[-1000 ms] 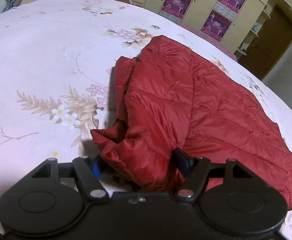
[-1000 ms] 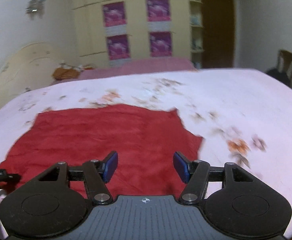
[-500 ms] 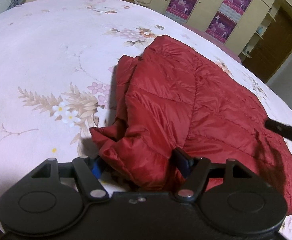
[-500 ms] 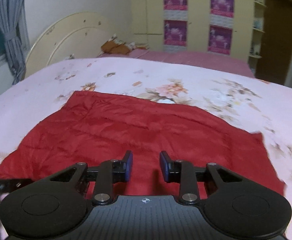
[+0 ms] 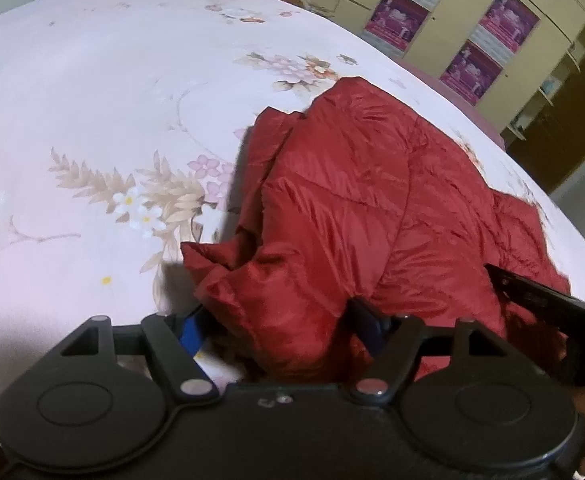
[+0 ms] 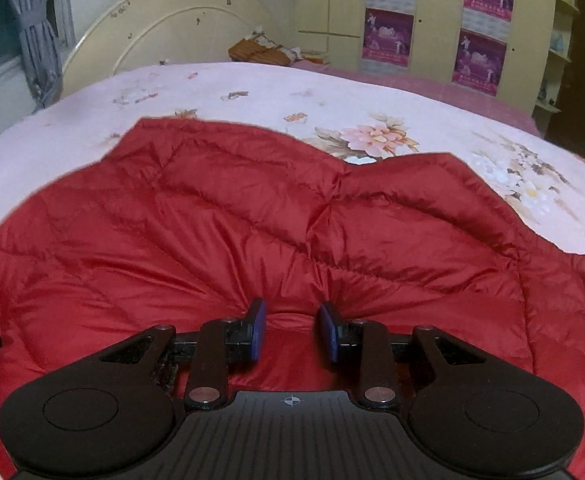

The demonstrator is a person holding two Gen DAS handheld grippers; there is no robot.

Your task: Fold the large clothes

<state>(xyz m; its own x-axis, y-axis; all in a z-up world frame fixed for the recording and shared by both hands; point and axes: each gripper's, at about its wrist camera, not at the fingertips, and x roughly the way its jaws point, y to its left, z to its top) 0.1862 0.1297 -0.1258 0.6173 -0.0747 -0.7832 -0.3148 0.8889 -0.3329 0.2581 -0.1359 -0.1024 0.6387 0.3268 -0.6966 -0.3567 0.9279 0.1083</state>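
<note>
You are gripping the near edge of the red quilted puffer jacket (image 6: 292,232) for a fold: your left gripper (image 5: 280,324) holds a thick bunch between its fingers, your right gripper (image 6: 292,330) has just narrowed on a ridge of fabric, so next lift both together.

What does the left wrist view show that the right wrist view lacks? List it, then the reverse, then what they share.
Left wrist only: the left tool with a bunched edge of the red jacket between its fingers.
Right wrist only: the cream headboard, the grey curtain, and the right tool pinching a ridge of jacket.
Both: the jacket, floral bedspread, wardrobe posters.
</note>
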